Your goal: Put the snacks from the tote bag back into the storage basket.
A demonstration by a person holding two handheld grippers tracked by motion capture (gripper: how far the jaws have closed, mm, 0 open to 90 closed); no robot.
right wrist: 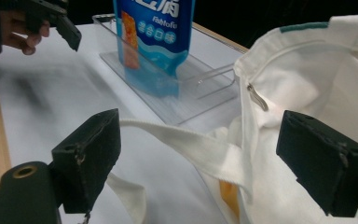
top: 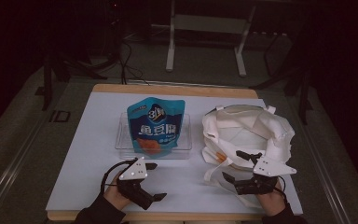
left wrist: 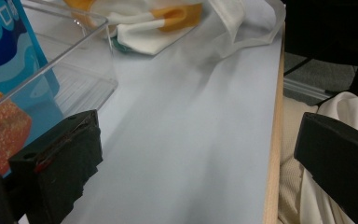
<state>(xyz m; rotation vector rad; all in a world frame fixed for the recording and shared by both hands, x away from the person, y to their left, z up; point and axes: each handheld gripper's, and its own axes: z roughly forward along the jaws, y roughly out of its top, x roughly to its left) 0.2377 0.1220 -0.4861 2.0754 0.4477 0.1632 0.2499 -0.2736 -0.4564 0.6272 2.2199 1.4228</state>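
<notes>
The white tote bag lies slumped just right of the clear tray, where the blue snack pouch stands propped. The right gripper hovers at the bag's near edge with jaws spread, the strap lying between them but not pinched. The left gripper, also spread, waits near the tray's front. A shallow bite risks catching only the strap, so the limp mouth may stay collapsed.

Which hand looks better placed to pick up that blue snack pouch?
Left, probably. The left gripper hangs open just in front of the clear tray where the blue pouch stands. The right gripper is open over the white tote bag, its strap between the jaws.
</notes>
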